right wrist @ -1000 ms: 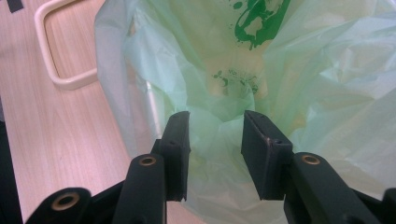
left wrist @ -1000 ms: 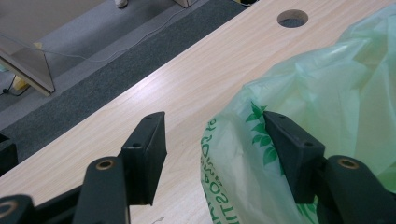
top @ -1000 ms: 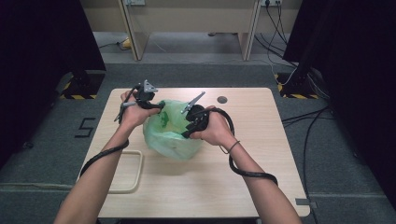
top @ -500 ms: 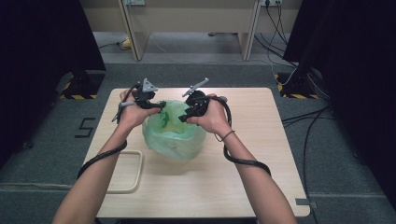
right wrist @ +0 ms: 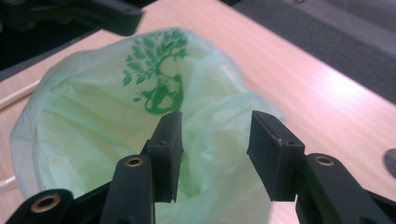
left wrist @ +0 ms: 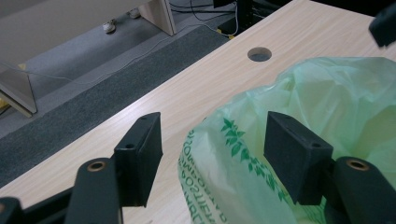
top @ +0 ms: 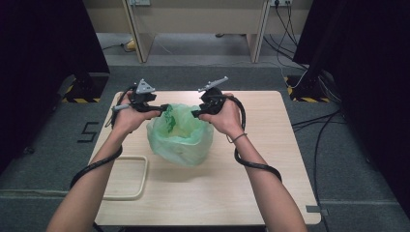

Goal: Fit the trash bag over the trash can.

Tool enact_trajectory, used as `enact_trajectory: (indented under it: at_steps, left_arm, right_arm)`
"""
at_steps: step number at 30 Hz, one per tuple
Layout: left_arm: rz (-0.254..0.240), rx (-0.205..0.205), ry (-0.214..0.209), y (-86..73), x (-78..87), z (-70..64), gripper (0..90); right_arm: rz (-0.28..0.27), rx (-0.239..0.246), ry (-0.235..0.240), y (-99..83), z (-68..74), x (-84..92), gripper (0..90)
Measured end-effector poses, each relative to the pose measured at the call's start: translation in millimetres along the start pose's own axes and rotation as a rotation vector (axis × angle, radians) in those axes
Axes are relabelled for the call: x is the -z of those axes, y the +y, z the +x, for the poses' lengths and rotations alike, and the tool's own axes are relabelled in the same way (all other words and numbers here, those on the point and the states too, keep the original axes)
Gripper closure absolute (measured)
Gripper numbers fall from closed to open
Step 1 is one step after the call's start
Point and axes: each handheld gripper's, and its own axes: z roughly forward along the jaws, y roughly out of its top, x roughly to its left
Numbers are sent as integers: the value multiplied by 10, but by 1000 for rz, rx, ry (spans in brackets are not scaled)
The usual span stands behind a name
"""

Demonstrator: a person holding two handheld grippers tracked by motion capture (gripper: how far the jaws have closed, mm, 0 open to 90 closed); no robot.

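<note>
A pale green plastic bag [top: 181, 140] with a dark green tree print stands in the middle of the wooden table [top: 270, 159], its mouth open upward. My left gripper [top: 163, 107] hovers at the bag's left rim. In the left gripper view [left wrist: 215, 154] its jaws have just been opening and are open, with the printed rim of the bag [left wrist: 327, 102] standing loose between them. My right gripper [top: 196, 114] is at the right rim. Its jaws [right wrist: 217, 149] have also just been opening and are open, with the bag's film [right wrist: 93, 107] behind and below them.
A white looped frame [top: 126, 176] lies at the table's near left. A round cable hole [left wrist: 259, 54] sits toward the far edge. Desk legs, cables and dark curtains stand beyond the table, and a "5" mark [top: 88, 131] is on the floor at the left.
Both hands have risen and shifted toward the far edge, the right one more. Both pairs of jaws have spread, and the bag's mouth stands wider and more upright.
</note>
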Motion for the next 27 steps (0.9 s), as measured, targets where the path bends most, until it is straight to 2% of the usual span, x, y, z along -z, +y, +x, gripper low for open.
enact_trajectory:
  at_steps: [1, 2, 5, 9, 13, 22, 27]
  left_arm:
    - [-10, 7, -2, -14, 37, 7, 362]
    - [-15, 34, -13, -35, 74, -2, 361]
    - [-35, 57, -35, -102, 207, 5, 351]
    - [-39, 63, -68, -196, 352, 26, 343]
    - [-56, 74, -62, -282, 488, 47, 336]
    - [-119, 95, -41, -480, 755, 28, 324]
    - [-137, 113, -8, -616, 890, 50, 325]
  right_arm:
    - [-4, -5, -6, -7, -17, 29, 540]
    - [-8, -14, -12, -20, -39, 66, 540]
    - [-11, -45, -28, -89, -112, 149, 536]
    - [-11, -80, -33, -224, -221, 212, 528]
    - [-15, -111, -49, -357, -303, 284, 528]
    - [-67, -153, -74, -623, -410, 562, 522]
    - [-87, -175, -89, -799, -451, 722, 523]
